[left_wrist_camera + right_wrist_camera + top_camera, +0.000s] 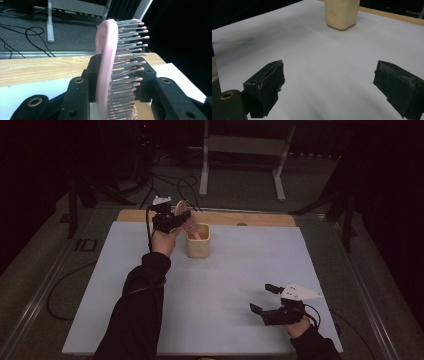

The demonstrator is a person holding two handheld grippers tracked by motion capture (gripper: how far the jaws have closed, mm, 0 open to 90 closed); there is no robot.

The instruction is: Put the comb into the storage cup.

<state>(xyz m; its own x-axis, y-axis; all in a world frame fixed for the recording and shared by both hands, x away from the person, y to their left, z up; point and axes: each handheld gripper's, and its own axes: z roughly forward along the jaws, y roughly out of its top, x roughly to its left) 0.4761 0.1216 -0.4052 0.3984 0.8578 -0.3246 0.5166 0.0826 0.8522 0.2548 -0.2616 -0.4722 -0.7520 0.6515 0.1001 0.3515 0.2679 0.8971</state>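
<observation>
Evidently the work is well along: the left gripper (176, 218) has its fingers (75, 98) pinching the pink hairbrush (107, 72) by its head, one finger against the smooth back and the other on the bristle side. It holds the brush above and just left of the cream cup (198, 241), which stands at the far part of the counter (225, 290). The brush's lower end seems to reach into the cup's mouth, though how deep it sits I cannot tell. What looks left is to settle the brush in the cup and let go. The right gripper (265, 301) hovers low over the near right of the counter, well apart from the cup, fingers (265, 86) spread wide with nothing between them.
</observation>
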